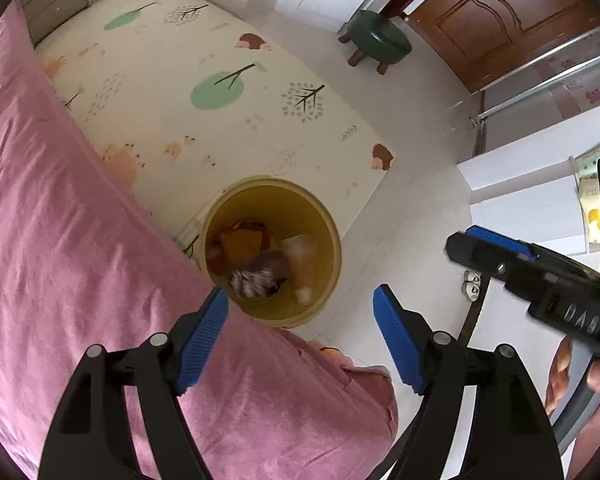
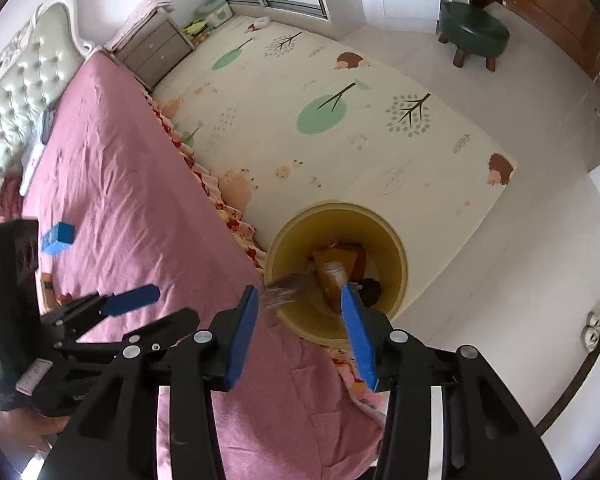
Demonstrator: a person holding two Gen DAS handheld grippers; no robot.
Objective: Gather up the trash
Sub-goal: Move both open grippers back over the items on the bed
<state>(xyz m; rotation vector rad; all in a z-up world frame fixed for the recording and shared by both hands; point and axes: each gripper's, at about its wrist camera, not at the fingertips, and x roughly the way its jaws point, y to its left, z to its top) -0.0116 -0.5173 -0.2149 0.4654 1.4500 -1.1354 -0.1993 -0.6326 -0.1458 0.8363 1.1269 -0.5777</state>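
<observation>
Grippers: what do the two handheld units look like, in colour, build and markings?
Both the left gripper and the right gripper have black angular linkage frames with silver pivot bolts and flat, ribbed blue finger pads. The right one's body carries pale lettering, seen from the left wrist view. No cables show.

A pink-covered bed fills nine o'clock; a tree-print play mat covers the floor, green stool at one o'clock.

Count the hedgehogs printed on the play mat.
2 hedgehogs: one at the mat's far edge toward the green stool, one at the near corner beyond the yellow bin. The bin and bed may hide others.
</observation>
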